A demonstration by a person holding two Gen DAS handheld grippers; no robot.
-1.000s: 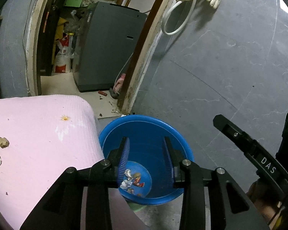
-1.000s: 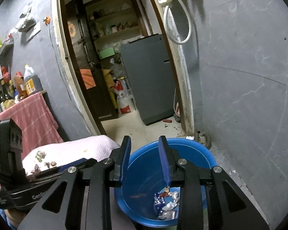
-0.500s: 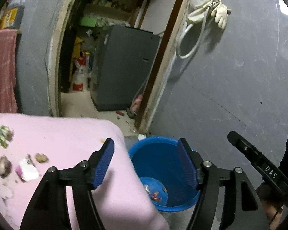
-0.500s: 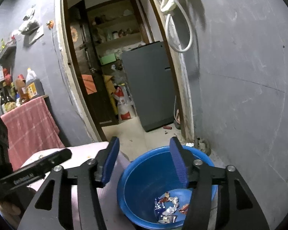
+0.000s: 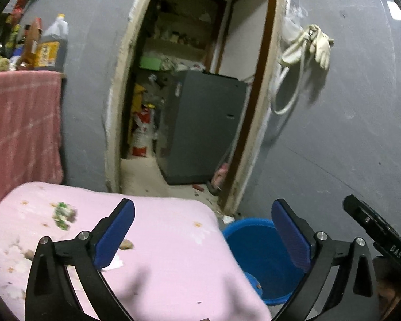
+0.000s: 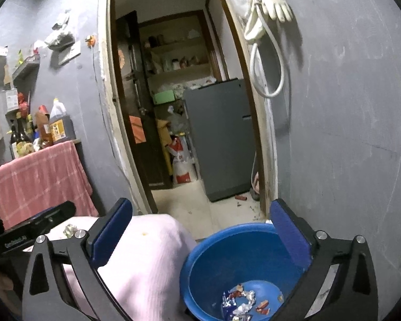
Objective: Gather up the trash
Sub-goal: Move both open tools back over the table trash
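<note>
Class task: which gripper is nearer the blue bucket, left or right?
Right. The right gripper hangs open almost over the bucket; the left gripper is open above the pink cloth beside it.

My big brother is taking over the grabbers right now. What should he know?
Left tool: open, empty, above the pink cloth.
Right tool: open, empty, over the blue bucket.
Done: several wrappers lie in the bucket's bottom.
Left: the green-and-white wrapper, a brown scrap and a few other bits are on the pink cloth. Grab them and drop them in the bucket.
</note>
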